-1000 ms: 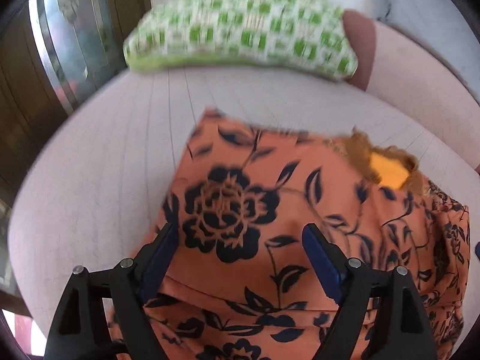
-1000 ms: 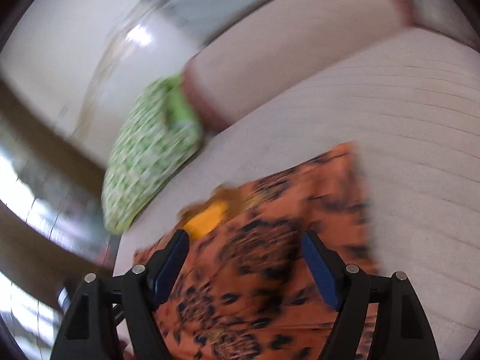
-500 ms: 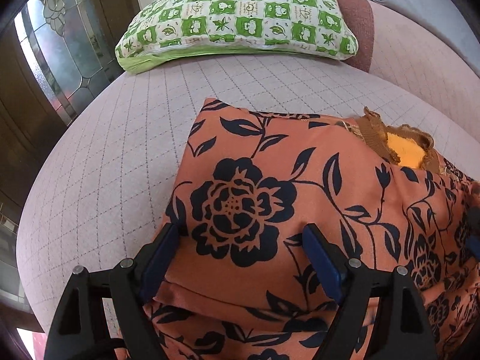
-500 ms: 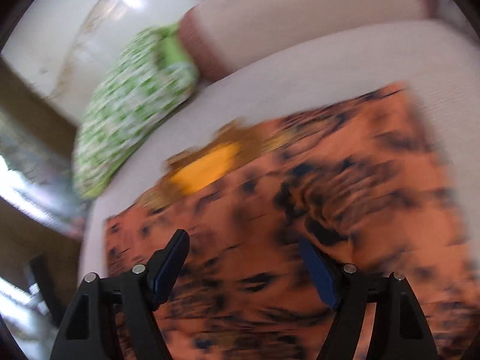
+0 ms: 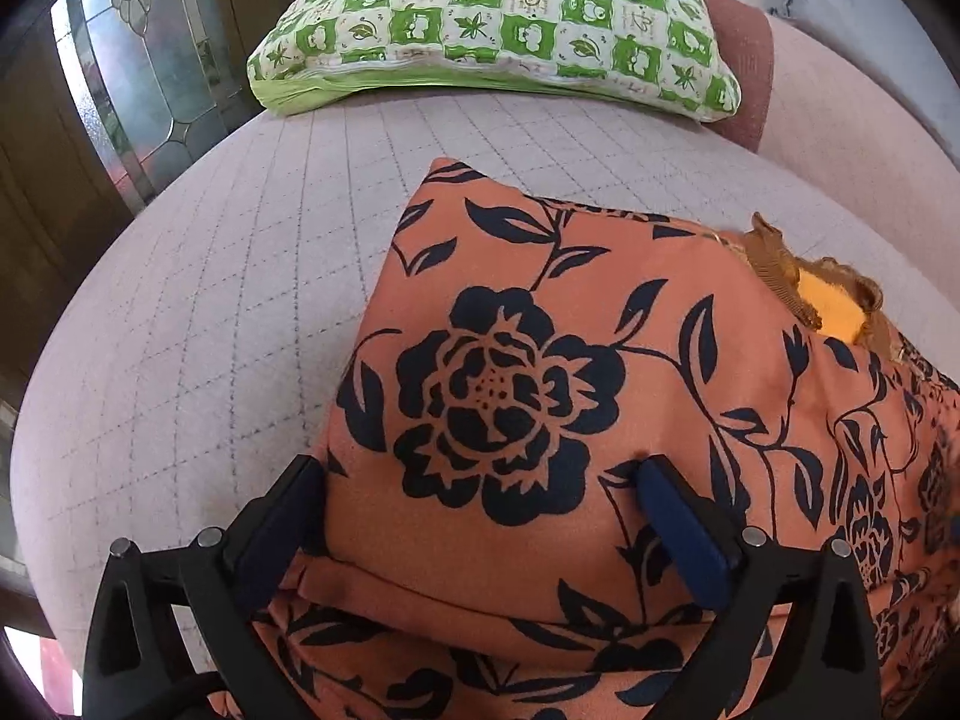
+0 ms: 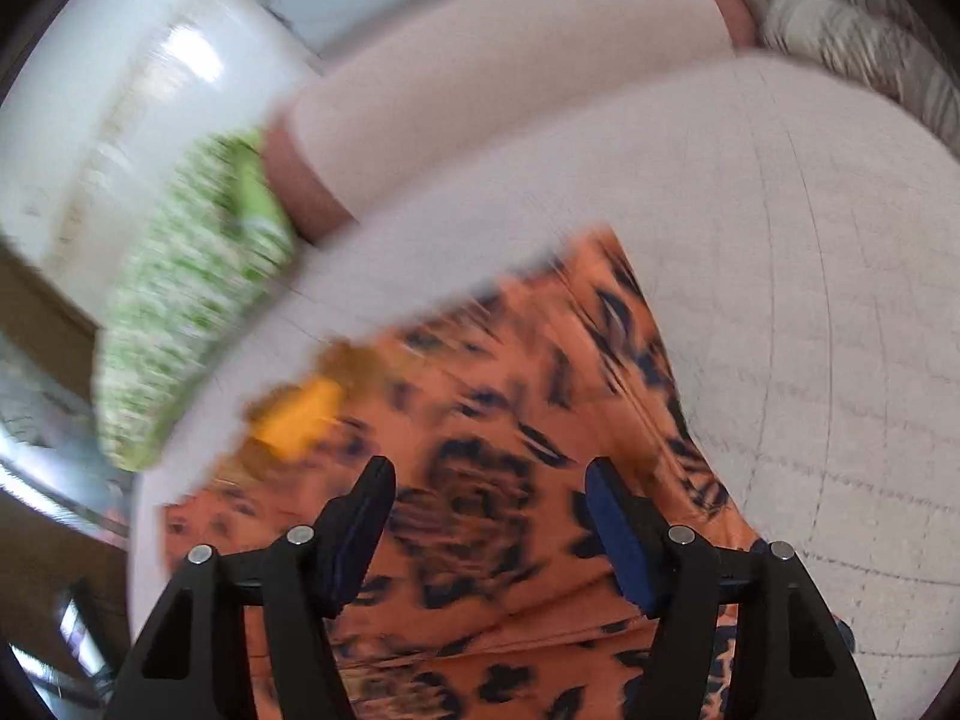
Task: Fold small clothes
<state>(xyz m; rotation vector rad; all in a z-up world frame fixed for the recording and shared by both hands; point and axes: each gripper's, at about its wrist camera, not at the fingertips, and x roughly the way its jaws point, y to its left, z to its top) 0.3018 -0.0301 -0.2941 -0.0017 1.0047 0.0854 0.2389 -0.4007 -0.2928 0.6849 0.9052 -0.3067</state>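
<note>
An orange garment with a dark navy flower print [image 5: 510, 396] lies folded on a pale pink quilted sofa seat [image 5: 228, 300]; a yellow lining with brown trim [image 5: 834, 306] shows at its far right edge. My left gripper [image 5: 480, 474] is open, its blue-padded fingers [image 5: 678, 528] straddling the top fold, the right pad pressing the cloth. In the blurred right wrist view the same garment [image 6: 510, 420] lies below my right gripper [image 6: 489, 480], which is open and hovers over the cloth.
A green-and-white checked pillow [image 5: 492, 24] lies at the far end of the seat, also in the right wrist view [image 6: 192, 300]. The pink backrest [image 5: 852, 108] runs along the right. A stained-glass door [image 5: 138, 78] stands left, beyond the seat edge.
My left gripper has settled lower onto the folded garment. My right gripper has swung across the garment, still moving, and its fingers have narrowed somewhat.
</note>
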